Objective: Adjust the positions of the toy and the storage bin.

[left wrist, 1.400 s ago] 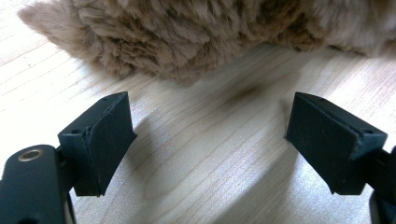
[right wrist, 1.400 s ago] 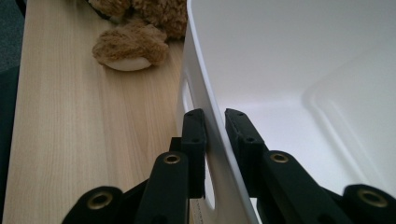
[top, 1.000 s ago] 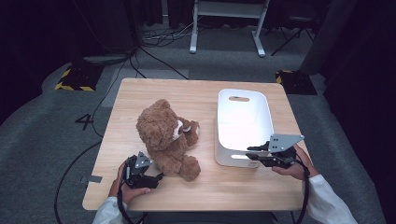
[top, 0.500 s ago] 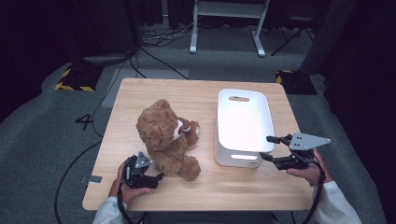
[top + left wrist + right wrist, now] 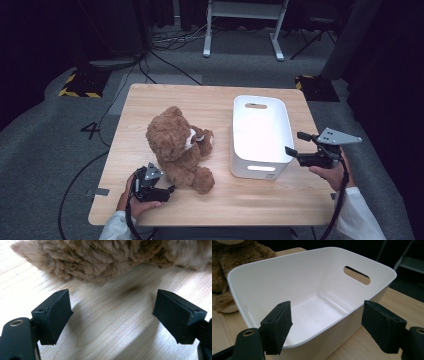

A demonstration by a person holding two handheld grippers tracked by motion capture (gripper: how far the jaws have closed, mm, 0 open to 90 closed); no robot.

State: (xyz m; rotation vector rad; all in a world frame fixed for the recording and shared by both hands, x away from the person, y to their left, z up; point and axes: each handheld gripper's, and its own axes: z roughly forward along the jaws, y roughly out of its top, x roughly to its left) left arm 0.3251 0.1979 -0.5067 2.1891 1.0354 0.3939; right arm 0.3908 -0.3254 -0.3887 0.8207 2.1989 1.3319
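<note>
A brown teddy bear (image 5: 178, 145) sits on the wooden table (image 5: 210, 102), left of a white plastic bin (image 5: 260, 132) with handle slots. My left gripper (image 5: 167, 190) rests on the table by the bear's near leg, open, with bare wood between its jaws; the bear's fur (image 5: 100, 260) lies just beyond the tips. My right gripper (image 5: 297, 142) hovers off the bin's right near corner. Its jaws have just been opening and stand wide with nothing pressed between them. In the right gripper view the bin (image 5: 312, 290) is empty, its rim close before the jaws, the bear (image 5: 229, 262) behind it.
Grey carpet surrounds the table, with black cables (image 5: 165, 55) and a white stand's feet (image 5: 240, 47) beyond the far edge. A yellow-black striped block (image 5: 77, 85) lies at the far left. Bare tabletop lies in front of the bin and bear.
My right gripper has let go of the bin's near right rim, opened and drawn back to the right, off the bin's side. The left gripper, bear and bin have stayed put.
</note>
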